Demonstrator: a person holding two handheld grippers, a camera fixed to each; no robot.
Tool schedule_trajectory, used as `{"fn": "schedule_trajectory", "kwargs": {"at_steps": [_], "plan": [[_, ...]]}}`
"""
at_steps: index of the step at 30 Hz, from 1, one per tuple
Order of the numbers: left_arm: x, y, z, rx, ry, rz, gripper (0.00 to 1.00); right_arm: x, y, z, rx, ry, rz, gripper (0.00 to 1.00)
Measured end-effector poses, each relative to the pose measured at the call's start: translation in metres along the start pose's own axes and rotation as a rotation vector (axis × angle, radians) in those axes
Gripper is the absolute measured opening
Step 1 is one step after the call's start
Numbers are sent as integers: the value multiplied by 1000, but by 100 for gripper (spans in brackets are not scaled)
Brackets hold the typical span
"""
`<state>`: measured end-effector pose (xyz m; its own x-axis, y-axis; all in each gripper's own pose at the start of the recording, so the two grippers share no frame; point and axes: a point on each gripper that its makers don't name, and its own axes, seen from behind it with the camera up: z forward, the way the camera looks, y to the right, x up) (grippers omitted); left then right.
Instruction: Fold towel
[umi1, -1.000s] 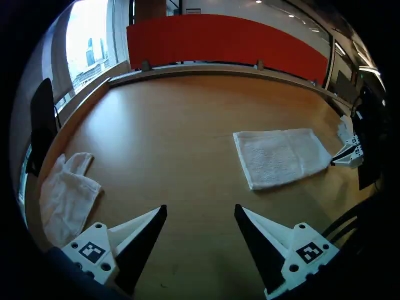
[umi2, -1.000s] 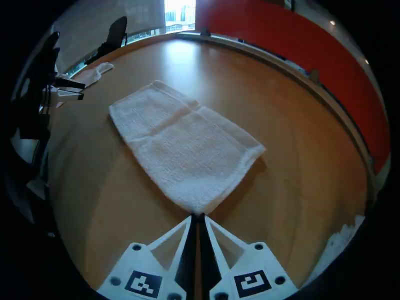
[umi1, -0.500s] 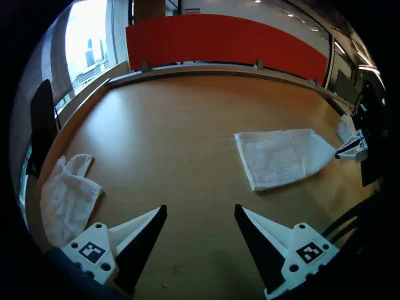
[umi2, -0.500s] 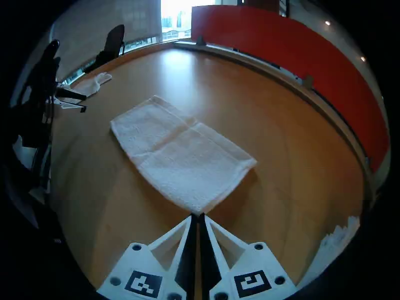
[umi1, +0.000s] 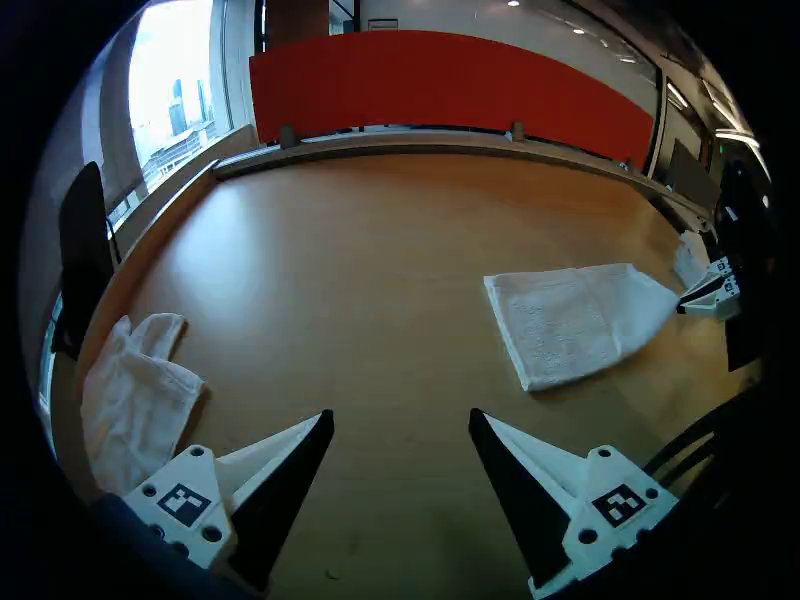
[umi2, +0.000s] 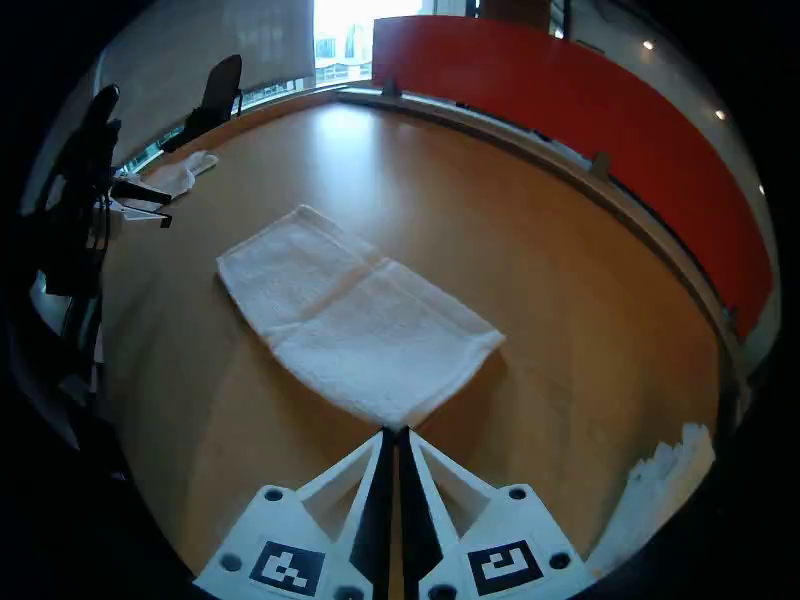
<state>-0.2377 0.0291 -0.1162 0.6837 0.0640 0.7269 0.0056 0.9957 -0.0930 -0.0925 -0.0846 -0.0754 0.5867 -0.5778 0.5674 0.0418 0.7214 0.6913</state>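
Wooden table (umi2: 600, 330) under the red screen (umi2: 560, 90). White towel (umi2: 350, 325) lying well out from the screen, stretching long-ways away from right gripper (umi2: 397, 435), pinched shut on its corner. Left gripper (umi1: 400, 415) open, far off.

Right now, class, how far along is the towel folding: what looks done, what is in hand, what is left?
Done: the towel lies on the table as a flat rectangle, seemingly folded once. In hand: the right gripper is shut on its near corner; the left gripper hangs open over bare wood. Left: probably another fold, and a crumpled towel waits at the table's edge.
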Motion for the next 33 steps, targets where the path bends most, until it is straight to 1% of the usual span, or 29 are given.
{"fn": "schedule_trajectory", "kwargs": {"at_steps": [6, 12, 15, 18, 21, 26, 33], "plan": [[1, -1, -1, 4, 12, -2, 100, 10, -2, -2, 3, 14, -17, 3], [1, -2, -5, 11, 33, -30, 100, 28, -3, -5, 2, 36, -45, 3], [2, -3, -7, 12, 50, -46, 100, 39, -5, -8, 7, 48, -62, 3], [7, -3, -9, 10, 84, -53, 100, 49, -6, -10, 7, 55, -89, 3], [12, -1, -11, 3, 119, -53, 100, 57, -7, -13, 6, 58, -120, 3], [15, -2, -13, 4, 155, -48, 100, 70, -10, -16, 12, 58, -156, 3], [9, -6, -18, 12, 167, -45, 100, 82, -9, -17, 2, 51, -211, 3]]}}
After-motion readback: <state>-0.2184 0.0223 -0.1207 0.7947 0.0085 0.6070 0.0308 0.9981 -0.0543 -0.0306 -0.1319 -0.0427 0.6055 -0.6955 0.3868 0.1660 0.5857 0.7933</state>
